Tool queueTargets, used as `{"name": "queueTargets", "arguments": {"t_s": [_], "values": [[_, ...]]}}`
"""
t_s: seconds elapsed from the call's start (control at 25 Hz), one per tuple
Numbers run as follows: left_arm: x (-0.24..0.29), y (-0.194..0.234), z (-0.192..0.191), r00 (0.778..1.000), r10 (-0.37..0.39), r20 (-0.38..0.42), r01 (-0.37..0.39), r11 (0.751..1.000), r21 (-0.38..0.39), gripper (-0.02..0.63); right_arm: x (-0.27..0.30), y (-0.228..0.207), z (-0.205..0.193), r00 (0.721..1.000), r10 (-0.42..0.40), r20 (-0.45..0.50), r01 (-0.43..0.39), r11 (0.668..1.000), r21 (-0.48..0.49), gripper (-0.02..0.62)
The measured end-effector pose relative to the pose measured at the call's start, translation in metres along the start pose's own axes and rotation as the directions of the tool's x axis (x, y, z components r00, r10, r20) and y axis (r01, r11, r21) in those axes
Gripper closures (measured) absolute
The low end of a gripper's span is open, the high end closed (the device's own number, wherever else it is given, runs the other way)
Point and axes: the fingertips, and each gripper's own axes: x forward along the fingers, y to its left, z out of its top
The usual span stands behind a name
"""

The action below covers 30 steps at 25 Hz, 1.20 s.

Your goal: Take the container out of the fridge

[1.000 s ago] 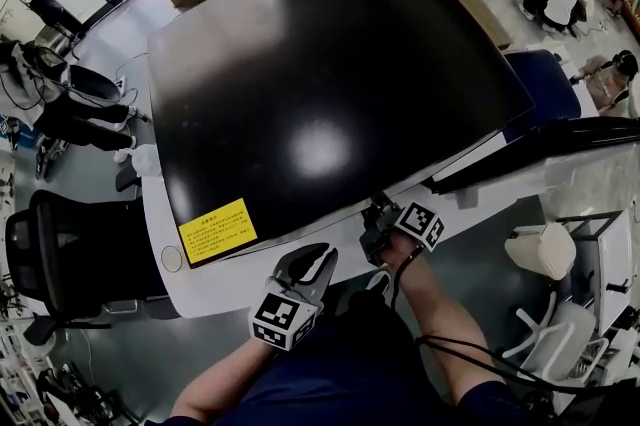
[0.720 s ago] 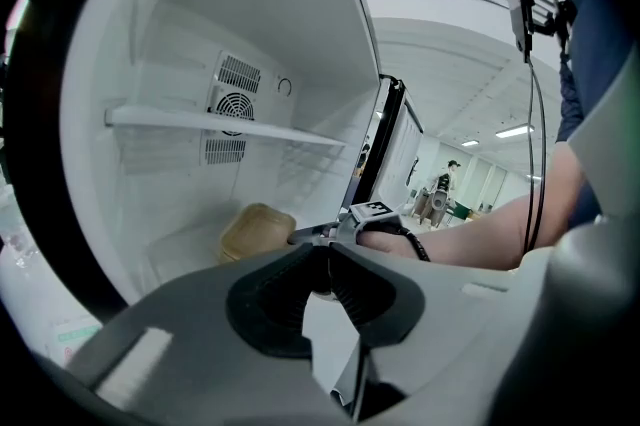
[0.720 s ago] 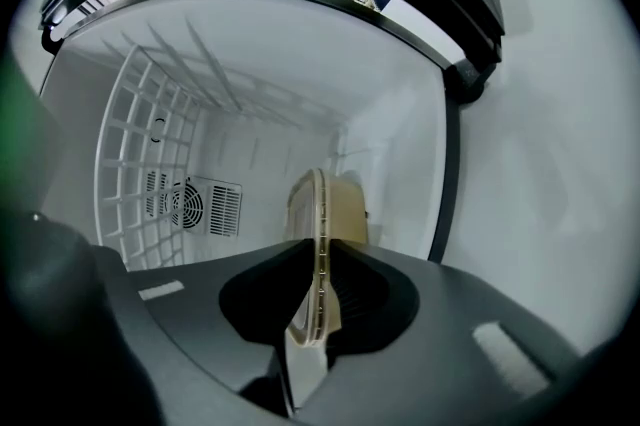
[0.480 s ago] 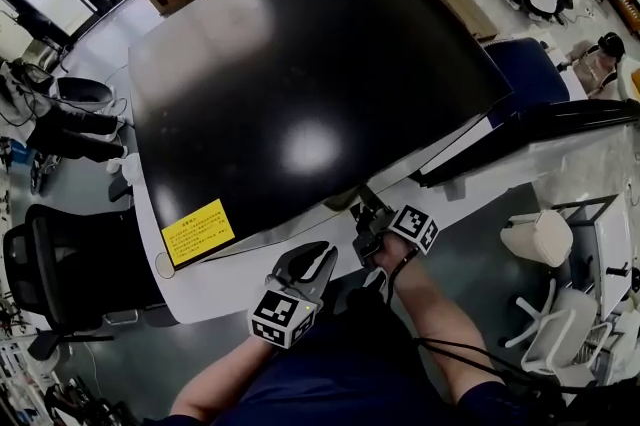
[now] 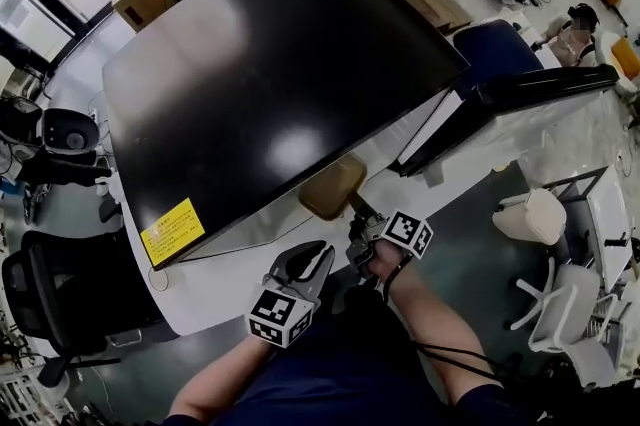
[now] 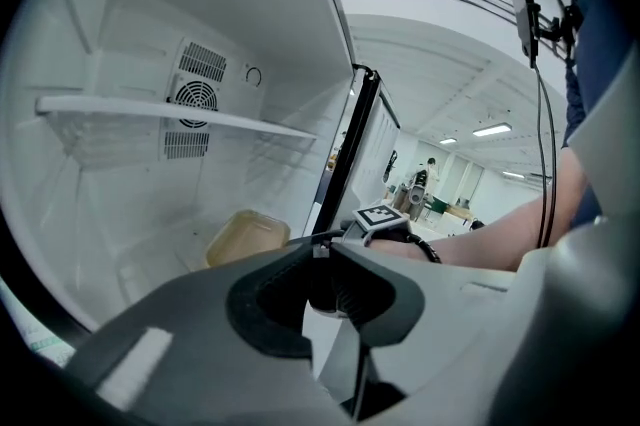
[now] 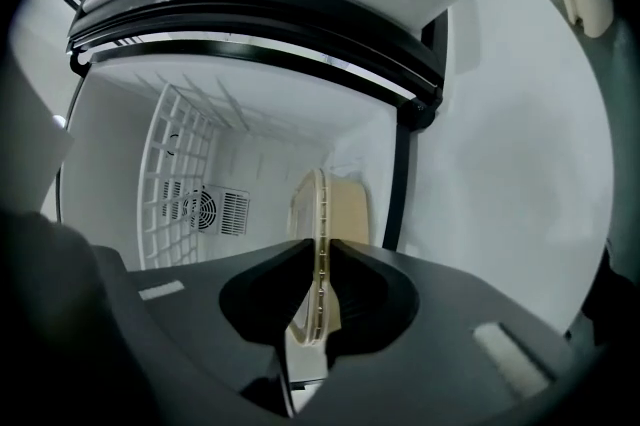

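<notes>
A tan, shallow container sticks out past the front edge of the black-topped fridge, just ahead of my right hand. My right gripper is shut on its rim. In the right gripper view the rim stands edge-on, pinched between the two dark fingers, and the container body reaches back into the white fridge interior. My left gripper hovers below the fridge front, left of the right one, shut with nothing in it. The left gripper view shows the container low in the fridge, with the right gripper's marker cube beside it.
The fridge door stands open to the right. Inside are a white shelf and a fan vent on the back wall. Black office chairs stand at left, a white chair at right, and people sit far back right.
The tan container, hidden under the fridge top before, now shows in front of it. My right gripper has drawn back toward me with it. The left gripper has stayed put.
</notes>
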Motion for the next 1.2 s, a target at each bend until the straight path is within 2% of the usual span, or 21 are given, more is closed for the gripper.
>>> {"name": "queueTargets", "arguments": {"t_s": [0.56,1.2], "values": [[0.016,-0.036,0.000,0.994,-0.111,-0.021,0.112,0.993,0.047,0.554,-0.056,-0.007,0.015,0.994,-0.003,0.105,0.000,1.000,0.026,0.537],[0.034,-0.069,-0.003,0.977,-0.206,-0.058,0.211,0.974,0.085,0.554,-0.116,-0.036,0.031,0.975,-0.051,0.217,0.038,0.997,0.061,0.537]]}}
